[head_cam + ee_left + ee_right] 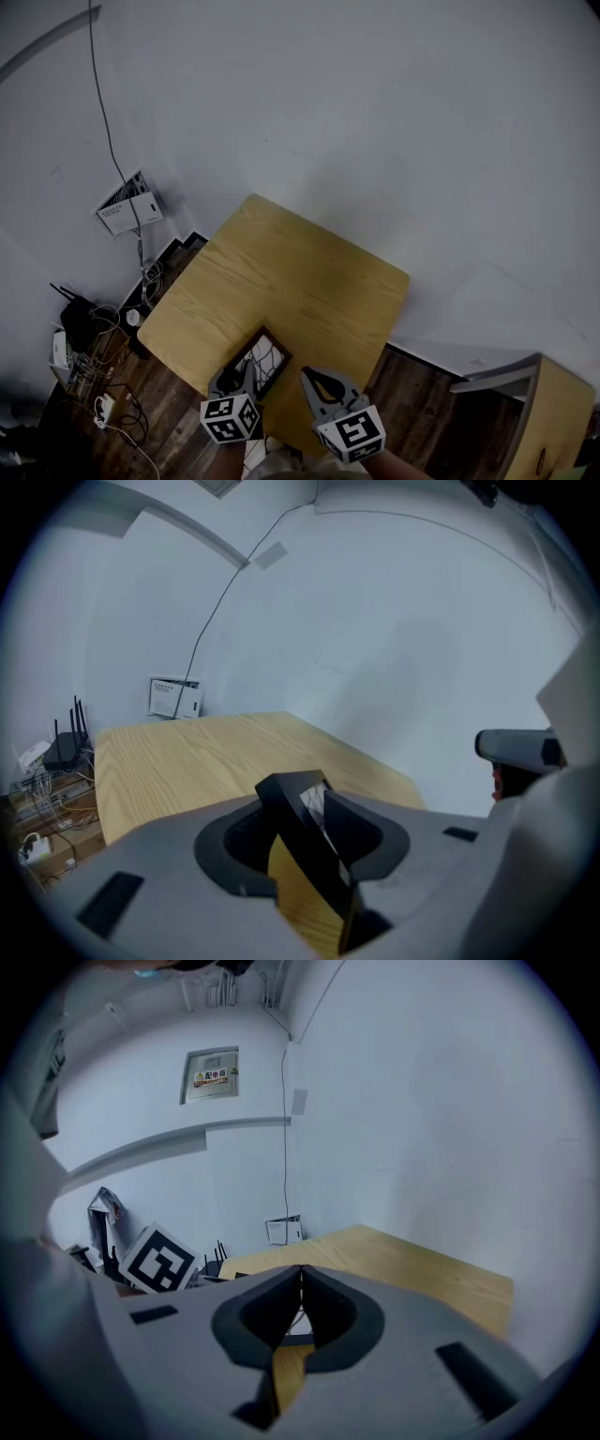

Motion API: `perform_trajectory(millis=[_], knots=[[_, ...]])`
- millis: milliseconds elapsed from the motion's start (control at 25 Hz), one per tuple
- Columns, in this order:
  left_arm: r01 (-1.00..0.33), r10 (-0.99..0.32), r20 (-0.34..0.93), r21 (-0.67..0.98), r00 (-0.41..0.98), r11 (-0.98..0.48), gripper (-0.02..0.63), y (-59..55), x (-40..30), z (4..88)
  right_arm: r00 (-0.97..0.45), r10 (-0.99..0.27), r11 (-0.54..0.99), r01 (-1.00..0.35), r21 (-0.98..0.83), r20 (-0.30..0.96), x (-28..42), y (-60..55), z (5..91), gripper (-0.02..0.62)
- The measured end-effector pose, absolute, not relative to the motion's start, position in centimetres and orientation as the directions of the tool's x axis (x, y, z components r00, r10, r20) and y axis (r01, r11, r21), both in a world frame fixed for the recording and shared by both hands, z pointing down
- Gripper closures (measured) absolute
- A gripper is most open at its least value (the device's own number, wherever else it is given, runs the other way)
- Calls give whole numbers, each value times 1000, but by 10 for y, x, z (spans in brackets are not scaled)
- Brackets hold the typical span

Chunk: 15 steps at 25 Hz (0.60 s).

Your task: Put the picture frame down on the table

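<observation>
The picture frame (267,354), black-edged with a pale picture, lies at the near left edge of the wooden table (309,281). My left gripper (242,372) is at its near end. In the left gripper view the frame (314,855) runs slantwise through the gap of the left gripper (292,799). The jaws stand apart, and bare table shows between the left jaw and the frame, so the pads are not pressing on it. My right gripper (309,377) hovers just right of the frame, off the table's near edge. In its own view the right gripper (301,1269) is shut with nothing in it.
White walls (375,112) close off the far sides of the table. A router and tangled cables (84,328) lie on the dark wooden floor (422,403) at left. A white paper box (127,208) hangs on the wall. Another wooden piece of furniture (562,412) stands at right.
</observation>
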<state>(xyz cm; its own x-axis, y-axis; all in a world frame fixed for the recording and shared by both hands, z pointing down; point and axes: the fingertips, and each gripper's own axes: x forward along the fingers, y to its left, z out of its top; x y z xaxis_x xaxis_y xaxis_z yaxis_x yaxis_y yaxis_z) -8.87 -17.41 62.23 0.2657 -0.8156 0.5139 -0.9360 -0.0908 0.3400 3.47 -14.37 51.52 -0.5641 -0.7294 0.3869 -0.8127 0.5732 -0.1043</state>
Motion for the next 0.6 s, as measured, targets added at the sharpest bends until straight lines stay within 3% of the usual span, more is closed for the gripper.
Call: perform_trajectory(millis=[600], knots=[[-953, -803, 563, 303, 195, -20, 400, -178, -109, 644, -579, -720, 585, -803, -114, 382, 30, -145, 518, 595]])
